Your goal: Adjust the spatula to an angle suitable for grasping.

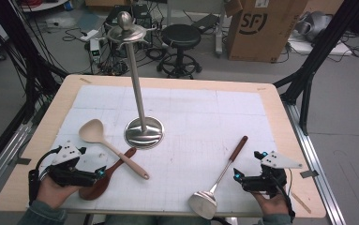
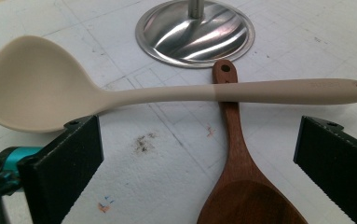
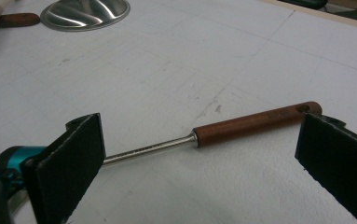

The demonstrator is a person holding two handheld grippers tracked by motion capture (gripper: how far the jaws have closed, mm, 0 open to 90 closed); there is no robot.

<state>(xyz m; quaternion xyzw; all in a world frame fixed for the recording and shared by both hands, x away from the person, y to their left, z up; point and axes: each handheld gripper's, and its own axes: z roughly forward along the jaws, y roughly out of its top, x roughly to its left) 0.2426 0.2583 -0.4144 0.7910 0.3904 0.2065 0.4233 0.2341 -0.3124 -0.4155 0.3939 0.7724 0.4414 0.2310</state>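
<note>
My left gripper [image 2: 197, 163], jaws apart, faces the beige silicone ladle [image 2: 120, 91], whose handle lies crosswise over the wooden spoon [image 2: 234, 154]. My right gripper [image 3: 199, 163], jaws apart, faces the steel ladle [image 3: 241, 126], lying crosswise ahead.

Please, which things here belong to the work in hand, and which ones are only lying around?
Belonging to the work:
- beige ladle, lying across the wooden spoon, in front of the open left tongs
- metal ladle beside the open right tongs
- steel utensil stand, probably for hanging them

Only lying around:
- black stool
- cardboard box
- floor cables
</note>
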